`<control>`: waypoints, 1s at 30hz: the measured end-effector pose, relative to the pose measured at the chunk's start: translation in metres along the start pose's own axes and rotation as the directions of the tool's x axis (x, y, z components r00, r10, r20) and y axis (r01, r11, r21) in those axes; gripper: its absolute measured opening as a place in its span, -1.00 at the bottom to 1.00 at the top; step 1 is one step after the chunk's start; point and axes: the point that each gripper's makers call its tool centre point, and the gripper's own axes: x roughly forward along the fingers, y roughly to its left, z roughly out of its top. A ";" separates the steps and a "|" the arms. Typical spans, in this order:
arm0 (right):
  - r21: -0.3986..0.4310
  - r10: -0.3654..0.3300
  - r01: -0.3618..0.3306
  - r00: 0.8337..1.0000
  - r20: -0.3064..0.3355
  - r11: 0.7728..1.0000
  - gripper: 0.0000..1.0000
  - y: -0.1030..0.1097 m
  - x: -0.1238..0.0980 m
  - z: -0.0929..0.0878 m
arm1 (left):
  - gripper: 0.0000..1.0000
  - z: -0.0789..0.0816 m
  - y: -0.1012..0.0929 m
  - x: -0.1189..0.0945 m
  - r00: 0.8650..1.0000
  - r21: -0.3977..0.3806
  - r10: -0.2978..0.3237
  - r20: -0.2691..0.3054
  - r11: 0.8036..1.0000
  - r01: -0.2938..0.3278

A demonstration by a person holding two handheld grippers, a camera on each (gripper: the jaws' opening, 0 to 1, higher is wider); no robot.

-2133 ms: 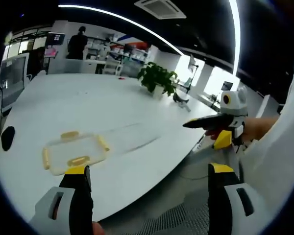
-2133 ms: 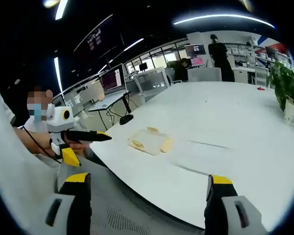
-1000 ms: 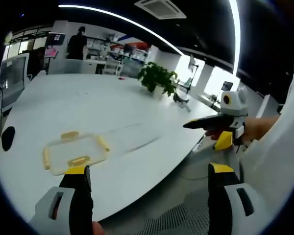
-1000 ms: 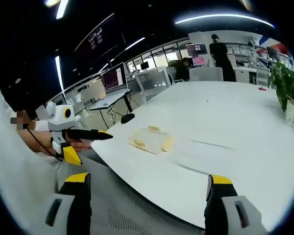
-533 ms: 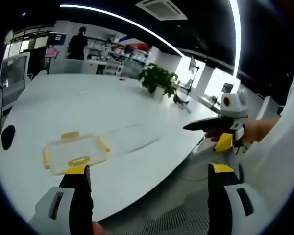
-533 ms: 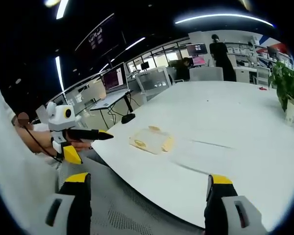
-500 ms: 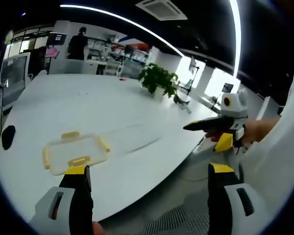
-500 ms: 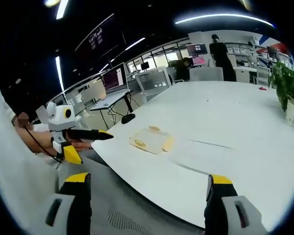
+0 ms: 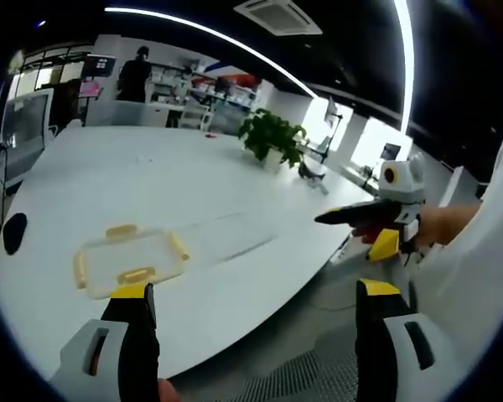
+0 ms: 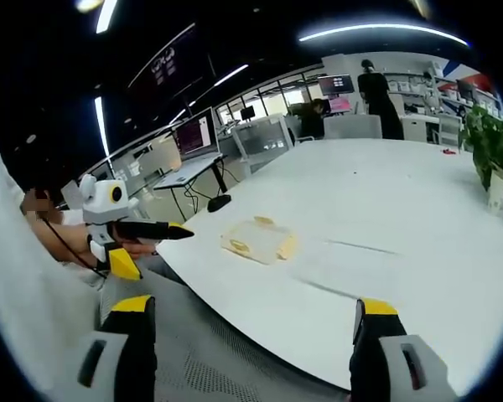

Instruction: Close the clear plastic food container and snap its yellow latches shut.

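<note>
Your left gripper [image 9: 247,301] and right gripper [image 10: 247,318] both stand wide open, empty, held off the table's edge. The container [image 9: 131,261] lies flat on the white table [image 9: 151,184], near its edge, well apart from both. Lid appears on; whether the yellow latches [image 9: 178,245] are snapped cannot be told. Judged: latching not begun.
</note>
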 end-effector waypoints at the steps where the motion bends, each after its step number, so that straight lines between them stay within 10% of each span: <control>1: 0.000 -0.001 0.001 1.000 0.000 1.000 0.98 0.000 0.000 0.000 | 0.98 0.000 0.000 0.000 1.000 0.004 0.002 -0.001 1.000 -0.002; 30: -0.099 0.013 -0.006 0.998 0.069 0.995 0.64 0.004 0.000 0.039 | 0.46 0.047 0.015 -0.018 0.997 0.080 0.010 0.077 0.997 -0.016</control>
